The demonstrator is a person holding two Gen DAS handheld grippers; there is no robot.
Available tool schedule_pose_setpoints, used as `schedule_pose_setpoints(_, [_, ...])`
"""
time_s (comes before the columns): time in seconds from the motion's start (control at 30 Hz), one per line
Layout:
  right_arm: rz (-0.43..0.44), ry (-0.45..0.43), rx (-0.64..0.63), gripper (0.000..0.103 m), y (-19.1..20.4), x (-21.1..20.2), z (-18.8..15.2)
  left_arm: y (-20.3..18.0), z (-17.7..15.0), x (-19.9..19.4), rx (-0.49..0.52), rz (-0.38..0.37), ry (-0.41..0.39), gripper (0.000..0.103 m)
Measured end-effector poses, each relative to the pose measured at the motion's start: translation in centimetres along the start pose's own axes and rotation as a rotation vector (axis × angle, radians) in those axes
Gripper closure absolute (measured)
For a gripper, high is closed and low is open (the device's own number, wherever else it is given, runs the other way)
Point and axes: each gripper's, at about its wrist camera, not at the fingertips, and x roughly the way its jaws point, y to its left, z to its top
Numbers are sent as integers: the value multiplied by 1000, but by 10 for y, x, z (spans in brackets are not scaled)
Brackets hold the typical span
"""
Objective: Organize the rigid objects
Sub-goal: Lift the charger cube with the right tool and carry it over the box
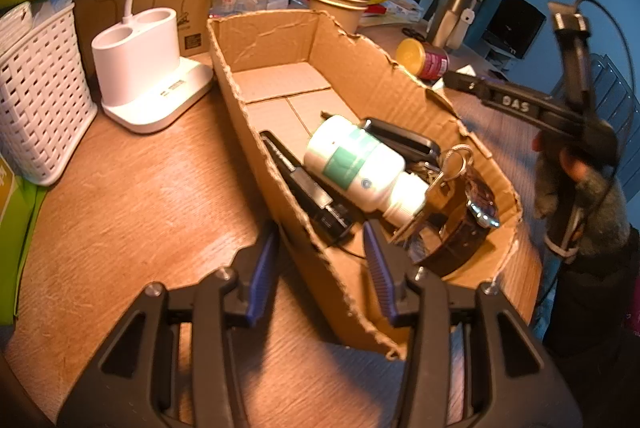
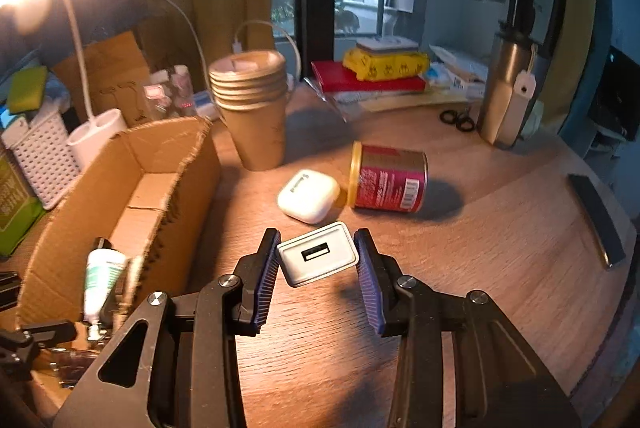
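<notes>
A torn cardboard box [image 1: 256, 132] lies on the wooden table and holds a white bottle with a green label [image 1: 356, 164], keys [image 1: 448, 172], a watch [image 1: 472, 220] and dark flat items. My left gripper [image 1: 320, 260] is open and empty, straddling the box's near wall. My right gripper [image 2: 318, 268] is shut on a white USB charger [image 2: 318, 258], held above the table to the right of the box [image 2: 120, 180]. A white earbud case [image 2: 308, 196] and a red can with a yellow lid [image 2: 388, 178] lie on the table beyond it.
A white lamp base [image 1: 148, 68] and white basket [image 1: 36, 92] stand left of the box. Stacked paper cups [image 2: 252, 96], a steel flask [image 2: 508, 88], scissors [image 2: 458, 118], books and a yellow pack [image 2: 384, 66] sit at the back. A dark flat bar [image 2: 600, 220] lies right.
</notes>
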Motion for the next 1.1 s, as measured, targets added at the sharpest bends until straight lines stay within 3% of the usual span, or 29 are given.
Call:
schedule_pose_setpoints(0.73, [65,-95,-99,63,44,-53,10,0,0,0,0,0,0,57])
schedule_pose_setpoints(1.1, [182,-109,-194,63,94,-59,6,0,0,0,0,0,0,57])
